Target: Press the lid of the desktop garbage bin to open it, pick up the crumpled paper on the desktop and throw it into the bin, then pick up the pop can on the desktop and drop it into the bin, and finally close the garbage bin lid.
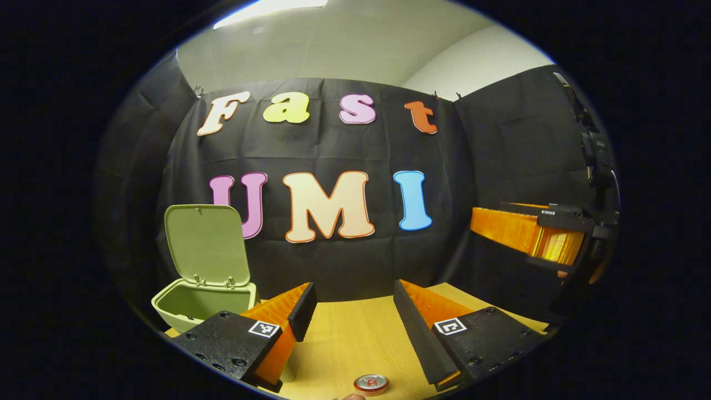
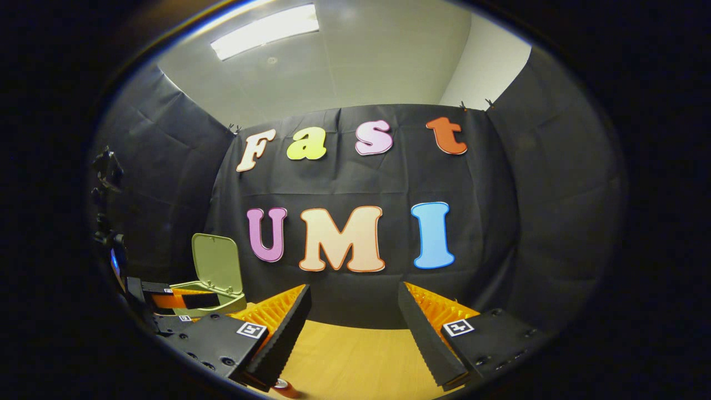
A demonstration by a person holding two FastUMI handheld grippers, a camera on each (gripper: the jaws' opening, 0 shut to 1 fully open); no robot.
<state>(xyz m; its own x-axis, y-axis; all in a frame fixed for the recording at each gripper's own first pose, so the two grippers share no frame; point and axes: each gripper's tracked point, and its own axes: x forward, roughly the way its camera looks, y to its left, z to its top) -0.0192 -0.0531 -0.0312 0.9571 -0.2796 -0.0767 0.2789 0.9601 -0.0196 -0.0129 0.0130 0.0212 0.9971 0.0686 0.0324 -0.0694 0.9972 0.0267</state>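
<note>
Task status. The garbage bin (image 1: 203, 303) stands at the far left of the tabletop (image 1: 355, 339) with its lid (image 1: 206, 244) raised to near vertical, hinged at the rear edge and leaning toward the booth wall. The lid-opening step therefore reads as complete. No crumpled paper lies on the visible part of the tabletop; whether it is already inside the bin cannot be confirmed, since the bin's interior is hidden below the rim. The pop can (image 1: 371, 383) remains on the tabletop, so the can step and the lid closing are judged outstanding.

Claw state. In the left gripper view, the left claw (image 1: 355, 308) is spread wide and holds nothing; it sits above the tabletop. In the right gripper view, the right claw (image 2: 355, 311) is likewise spread wide and empty. The right claw also appears in the left gripper view at the right edge, raised well above the tabletop.

Can position and orientation. The pop can stands at the near edge of the left gripper view, below and between the left claw's fingers but not touching either. Its round top end faces upward toward the camera, so its long axis is judged vertical, with the can upright. A small rounded part of it appears low in the right gripper view (image 2: 280, 384), just beside that claw's left finger. The can stands well apart from the bin.
</note>
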